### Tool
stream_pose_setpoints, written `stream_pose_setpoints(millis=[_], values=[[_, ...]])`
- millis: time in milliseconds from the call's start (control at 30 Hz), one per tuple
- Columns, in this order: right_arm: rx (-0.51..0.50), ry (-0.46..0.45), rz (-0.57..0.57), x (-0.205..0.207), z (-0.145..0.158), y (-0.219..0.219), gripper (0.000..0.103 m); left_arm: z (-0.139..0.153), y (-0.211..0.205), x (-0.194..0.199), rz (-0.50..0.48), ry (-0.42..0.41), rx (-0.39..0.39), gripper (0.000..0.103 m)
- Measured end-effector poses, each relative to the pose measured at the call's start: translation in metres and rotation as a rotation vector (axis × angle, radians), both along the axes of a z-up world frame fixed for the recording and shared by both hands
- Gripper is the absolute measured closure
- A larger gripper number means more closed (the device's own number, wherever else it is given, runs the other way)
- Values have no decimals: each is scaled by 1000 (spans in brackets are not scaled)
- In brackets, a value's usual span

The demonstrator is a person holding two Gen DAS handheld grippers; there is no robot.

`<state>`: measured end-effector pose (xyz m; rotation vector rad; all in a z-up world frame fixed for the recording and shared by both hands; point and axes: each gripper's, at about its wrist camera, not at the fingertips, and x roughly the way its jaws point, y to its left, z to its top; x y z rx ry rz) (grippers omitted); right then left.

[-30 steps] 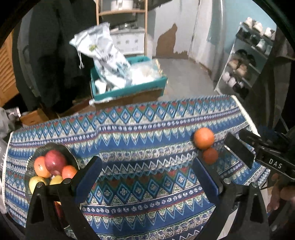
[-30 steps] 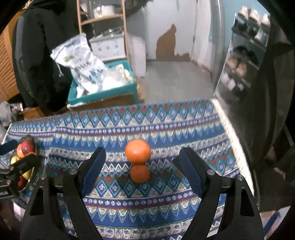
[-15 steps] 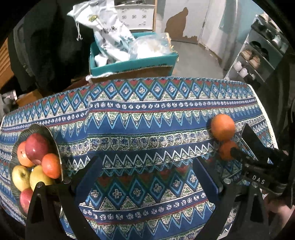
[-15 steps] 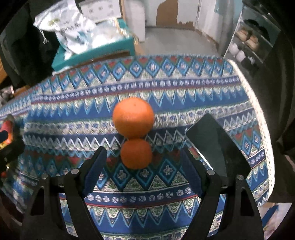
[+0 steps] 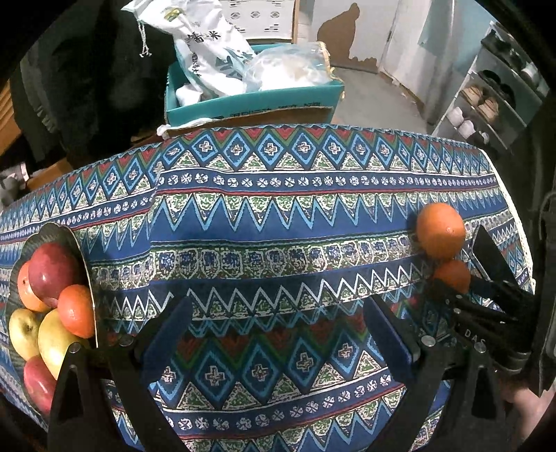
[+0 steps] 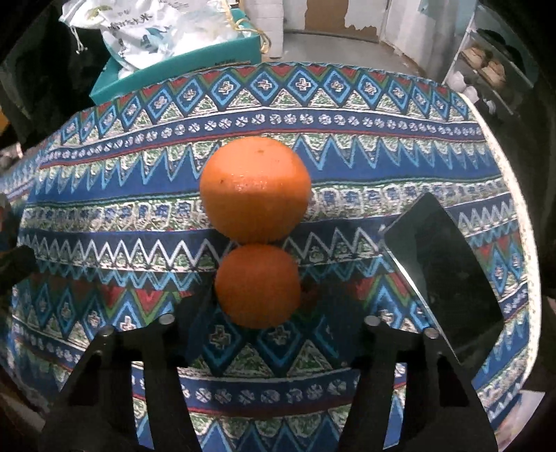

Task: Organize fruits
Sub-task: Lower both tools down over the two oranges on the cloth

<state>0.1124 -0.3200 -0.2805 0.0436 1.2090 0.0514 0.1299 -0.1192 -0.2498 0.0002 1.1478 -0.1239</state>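
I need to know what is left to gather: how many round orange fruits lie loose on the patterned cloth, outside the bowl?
2. The larger orange lies farther out; the smaller orange touches it on the near side, between the open right gripper fingers.

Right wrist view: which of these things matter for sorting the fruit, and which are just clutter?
Job items:
- larger orange
- smaller orange, touching it, nearer the open right gripper
- fruit bowl, in the left wrist view

Lying about:
- black phone
- teal box with white bags
- shoe rack
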Motion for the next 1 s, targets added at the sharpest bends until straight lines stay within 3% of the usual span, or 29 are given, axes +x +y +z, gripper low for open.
stream_pose_setpoints(millis=[67, 300, 667, 1000], values=[[18, -1, 7, 1, 0, 1, 58, 1, -1, 0, -4, -3, -2, 4], [2, -6, -1, -2, 10, -2, 59, 5, -12, 5, -22, -7, -21, 4], [5, -78, -152, -5, 47, -63, 59, 14, -62, 21, -130, -15, -43, 4], [-55, -116, -229, -9, 51, -94, 59, 10, -116, 36, -234, 3, -71, 4]])
